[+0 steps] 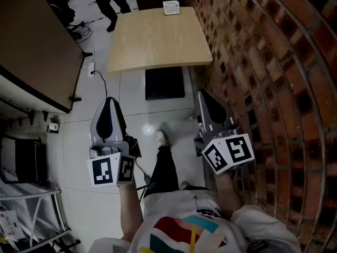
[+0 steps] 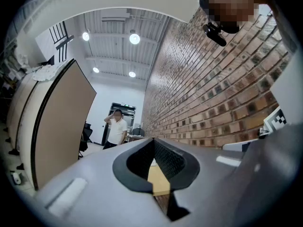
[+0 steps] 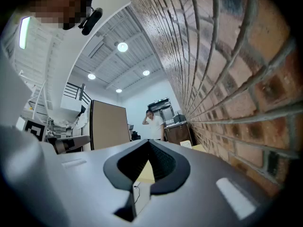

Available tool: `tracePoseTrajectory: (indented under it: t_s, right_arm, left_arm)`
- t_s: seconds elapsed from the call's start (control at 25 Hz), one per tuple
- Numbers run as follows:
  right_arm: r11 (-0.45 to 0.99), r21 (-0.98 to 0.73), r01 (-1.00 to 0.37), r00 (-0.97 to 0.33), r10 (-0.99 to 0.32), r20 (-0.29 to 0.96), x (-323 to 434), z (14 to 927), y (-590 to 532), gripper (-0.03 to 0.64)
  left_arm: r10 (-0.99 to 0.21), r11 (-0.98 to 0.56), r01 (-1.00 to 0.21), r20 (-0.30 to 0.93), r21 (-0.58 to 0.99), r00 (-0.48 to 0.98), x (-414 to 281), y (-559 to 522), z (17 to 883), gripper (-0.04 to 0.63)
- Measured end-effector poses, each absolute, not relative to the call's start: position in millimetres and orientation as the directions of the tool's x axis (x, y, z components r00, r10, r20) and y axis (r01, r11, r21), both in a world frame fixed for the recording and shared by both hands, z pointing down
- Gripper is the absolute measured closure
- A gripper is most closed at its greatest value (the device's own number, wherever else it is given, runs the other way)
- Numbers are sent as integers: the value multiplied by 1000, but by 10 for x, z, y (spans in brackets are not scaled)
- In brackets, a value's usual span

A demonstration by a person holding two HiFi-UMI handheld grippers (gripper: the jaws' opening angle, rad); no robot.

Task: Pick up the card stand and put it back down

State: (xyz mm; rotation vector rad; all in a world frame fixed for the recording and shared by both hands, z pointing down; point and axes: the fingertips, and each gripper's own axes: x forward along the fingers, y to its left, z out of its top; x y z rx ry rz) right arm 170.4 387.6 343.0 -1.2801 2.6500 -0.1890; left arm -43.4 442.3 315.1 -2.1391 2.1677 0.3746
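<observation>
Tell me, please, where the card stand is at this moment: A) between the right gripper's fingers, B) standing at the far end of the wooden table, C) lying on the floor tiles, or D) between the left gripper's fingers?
B: the card stand stands at the far end of the wooden table, well ahead of the left gripper and right gripper, both shut on nothing.

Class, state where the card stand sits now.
Head view: the card stand sits at the far edge of the wooden table, toward the brick wall at right.
</observation>
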Motion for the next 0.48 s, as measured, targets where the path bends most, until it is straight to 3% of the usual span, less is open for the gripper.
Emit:
tracePoseTrajectory:
  t_s: [0.28,0.48]
  right_arm:
    - [593,-210,-777,-583,-804,-113,973,3796,1772,617]
    - [570,-147,-808,-556,-821,-127,379,3400,-1,617]
  left_arm:
    - [-975,-31,-990,-220,138,-1,-1227,2166,3558,591]
    - [-962,-99,-991,-262,89,73,-1706,310,3042,591]
